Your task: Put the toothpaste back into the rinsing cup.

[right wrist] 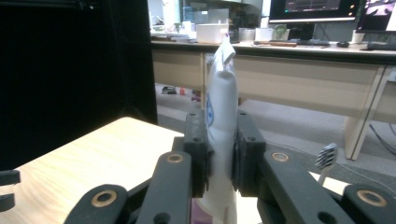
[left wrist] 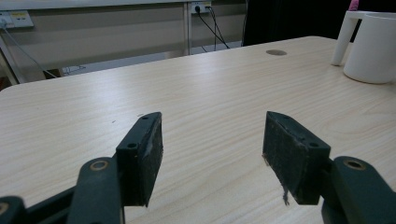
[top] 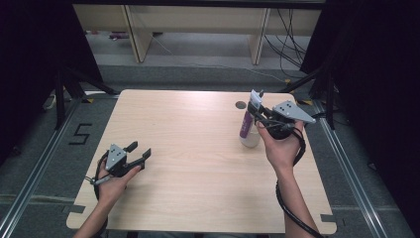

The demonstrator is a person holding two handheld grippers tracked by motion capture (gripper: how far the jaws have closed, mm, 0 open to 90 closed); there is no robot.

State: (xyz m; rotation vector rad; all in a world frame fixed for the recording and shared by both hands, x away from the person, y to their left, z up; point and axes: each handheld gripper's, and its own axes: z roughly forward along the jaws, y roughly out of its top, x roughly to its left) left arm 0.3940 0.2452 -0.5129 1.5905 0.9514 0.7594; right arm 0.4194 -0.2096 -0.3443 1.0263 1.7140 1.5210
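Standing by the table (top: 198,188), I saw the right gripper (top: 257,118) clamped on a white toothpaste tube (right wrist: 219,112), holding it upright over a white cup (top: 250,138) near the far right edge. The left gripper (top: 140,151) sat spread wide, holding nothing, near the front left.

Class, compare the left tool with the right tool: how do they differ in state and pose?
The left tool is open with nothing between its pads, while the right tool is shut on a toothpaste tube. The left tool sits low near the table; the right tool is raised above a white cup. Both are hand-held with black jaws.
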